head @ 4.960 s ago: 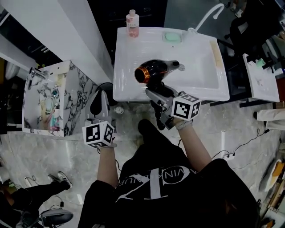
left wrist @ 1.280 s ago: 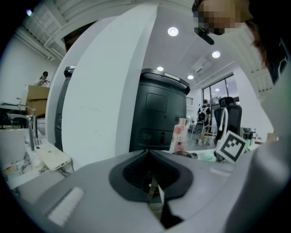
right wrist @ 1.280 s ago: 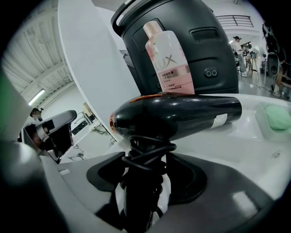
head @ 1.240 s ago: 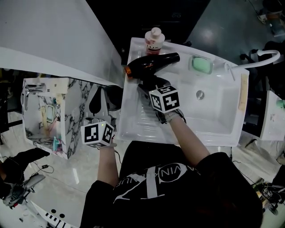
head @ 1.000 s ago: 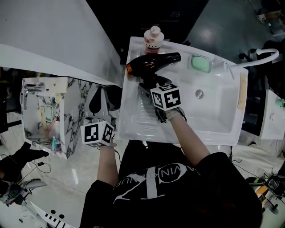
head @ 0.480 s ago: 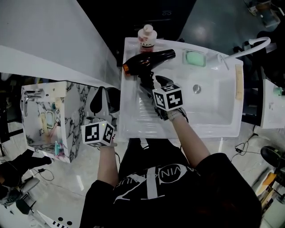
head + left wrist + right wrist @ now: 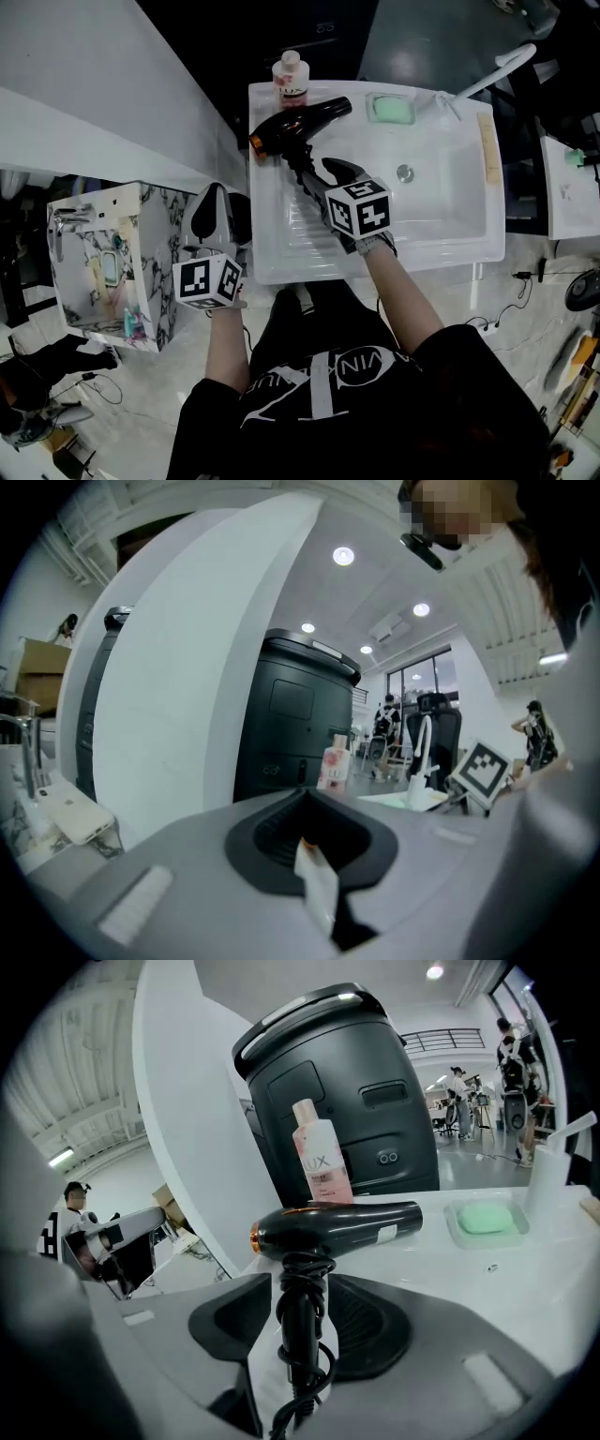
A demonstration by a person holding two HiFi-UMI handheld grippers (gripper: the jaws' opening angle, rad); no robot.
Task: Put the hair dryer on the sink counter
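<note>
Fingers (image 7: pixel 277 834) together (left gripper (image 7: pixel 309 857) level, forward)

I'm wearing a black short-sleeve tee (image 7: pixel 319 398), white lettering across it (my marker cubes (image 7: pixel 208 281) are white with black squares).

Glossy black hair dryer (image 7: pixel 298 124) with a copper-orange ring at one end, on a plain white sink counter (image 7: pixel 441 234). Behind the dryer, a pale pink bottle (image 7: pixel 290 80), white-capped. To the dryer's right, mint-green soap (image 7: pixel 390 109). To its left, a cabinet (image 7: pixel 167 272) patterned as white marble with dark veins.
</note>
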